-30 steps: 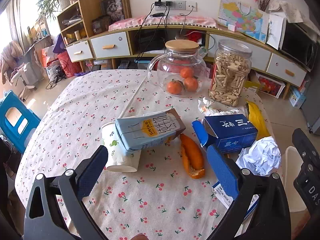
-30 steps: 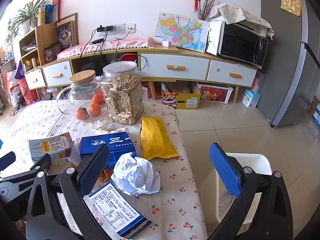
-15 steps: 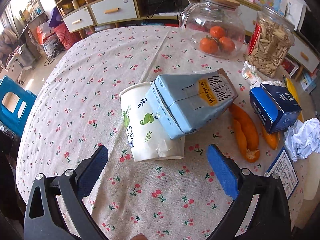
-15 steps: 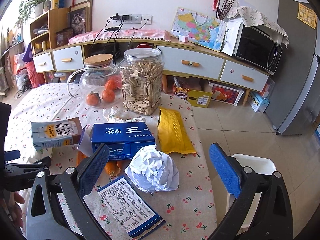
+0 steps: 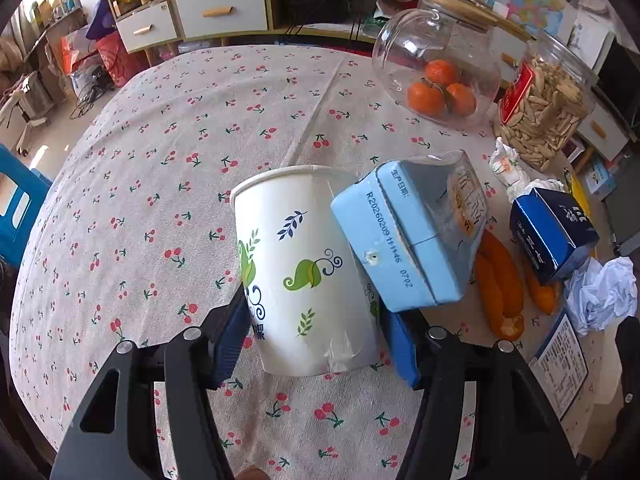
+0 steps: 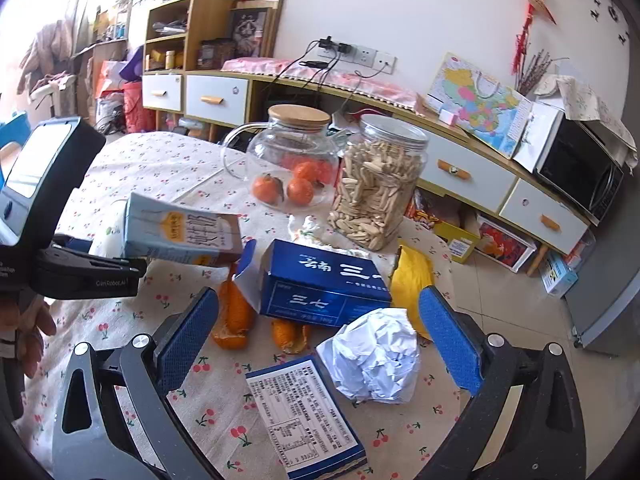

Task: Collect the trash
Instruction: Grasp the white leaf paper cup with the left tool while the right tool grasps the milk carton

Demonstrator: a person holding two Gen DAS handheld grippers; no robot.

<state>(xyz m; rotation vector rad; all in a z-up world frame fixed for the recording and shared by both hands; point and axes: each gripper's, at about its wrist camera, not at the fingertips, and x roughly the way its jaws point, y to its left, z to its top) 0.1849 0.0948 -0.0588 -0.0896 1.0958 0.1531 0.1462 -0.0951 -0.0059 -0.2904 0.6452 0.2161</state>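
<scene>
We see a white paper cup (image 5: 304, 264) printed with green leaves lying on its side on the cherry-print cloth, a pale blue milk carton (image 5: 416, 236) leaning on its right flank. Right of them lie orange peels (image 5: 500, 280), a dark blue box (image 6: 320, 284), crumpled white paper (image 6: 376, 356), a yellow packet (image 6: 412, 280) and, nearest, a flat blue printed box (image 6: 308, 412).

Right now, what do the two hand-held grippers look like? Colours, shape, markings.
Both match: left hand-held gripper and right hand-held gripper have black angular finger arms with triangular cut-outs, silver pivot bolts and blue textured pads. In the right wrist view, the left unit's black body carries white lettering and a pale screen-like panel.
</scene>
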